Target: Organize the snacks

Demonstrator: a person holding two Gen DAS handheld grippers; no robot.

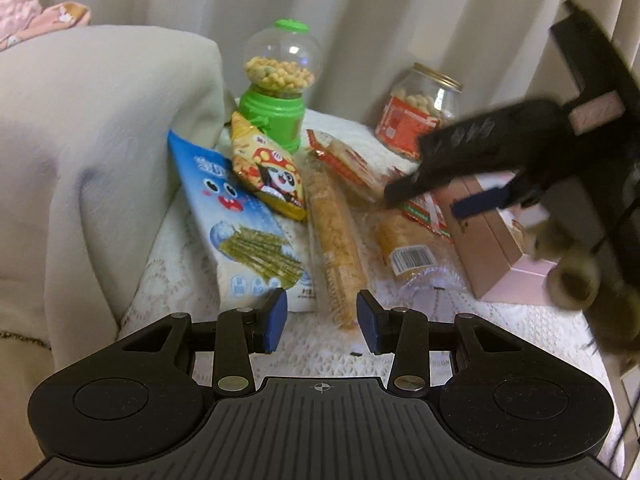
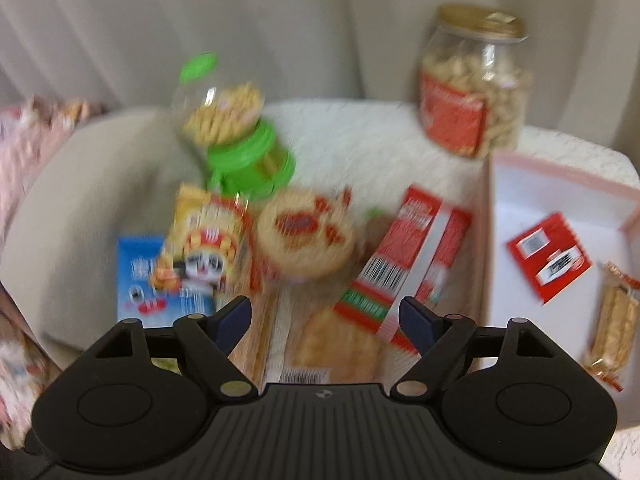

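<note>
Snacks lie in a heap on a white lace cloth (image 1: 500, 332): a blue seaweed bag (image 1: 244, 232), a yellow panda bag (image 1: 268, 172), a long cracker sleeve (image 1: 334, 240), a bread pack (image 1: 408, 248) and red packs (image 2: 404, 248). At the right stands an open pink box (image 2: 560, 184) holding a red packet (image 2: 548, 256) and a cracker pack (image 2: 612, 328). My left gripper (image 1: 322, 320) hovers open above the near end of the cracker sleeve. My right gripper (image 2: 326, 316) hangs wide open over the red packs and the bread pack, gripping nothing; the right wrist view is blurred.
A green candy dispenser (image 1: 278, 92) and a peanut jar (image 1: 416, 112) stand upright at the back by the curtain. A grey sofa arm (image 1: 100, 140) borders the cloth on the left. A furry sleeve (image 1: 580, 280) shows at the right.
</note>
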